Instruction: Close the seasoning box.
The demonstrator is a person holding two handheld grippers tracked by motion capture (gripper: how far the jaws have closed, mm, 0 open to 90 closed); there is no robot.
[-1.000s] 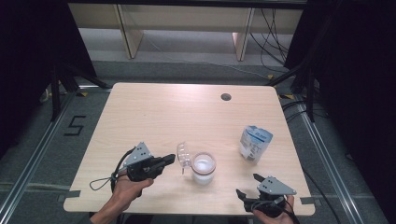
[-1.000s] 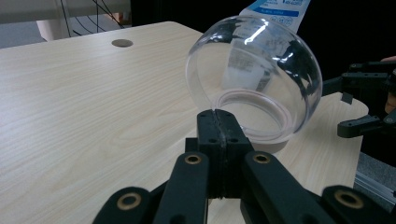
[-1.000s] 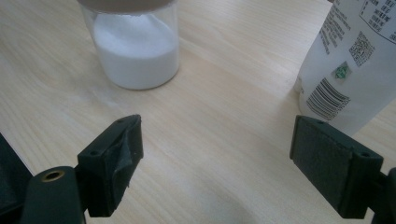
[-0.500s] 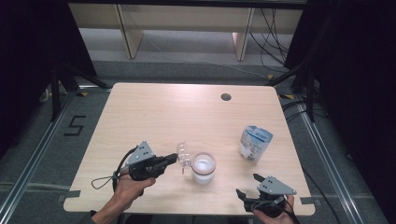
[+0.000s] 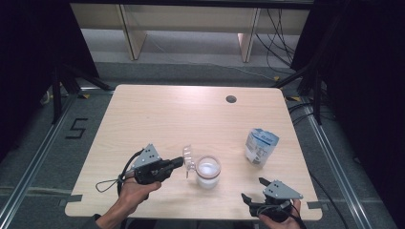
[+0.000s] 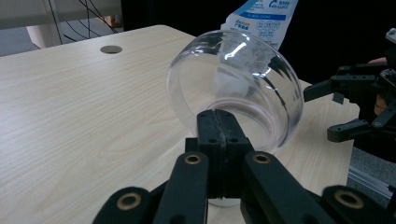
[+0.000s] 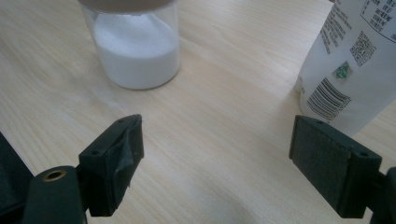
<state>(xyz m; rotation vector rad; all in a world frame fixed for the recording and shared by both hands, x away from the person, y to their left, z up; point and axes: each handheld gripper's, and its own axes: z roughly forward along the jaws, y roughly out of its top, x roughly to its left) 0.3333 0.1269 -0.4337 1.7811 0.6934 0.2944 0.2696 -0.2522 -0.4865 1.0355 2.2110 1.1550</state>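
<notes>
Left hand-held gripper [image 6: 219, 135] pinching clear lid [image 6: 233, 88] rim; right hand-held gripper [image 7: 215, 158] spread; pouch [image 7: 350, 60] beyond it cut off, print unreadable

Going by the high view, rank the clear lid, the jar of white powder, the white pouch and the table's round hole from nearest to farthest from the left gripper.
1. clear lid, pinched in the left gripper.
2. jar of white powder, just right of it.
3. white pouch, farther right.
4. round hole, near the table's far edge.
</notes>
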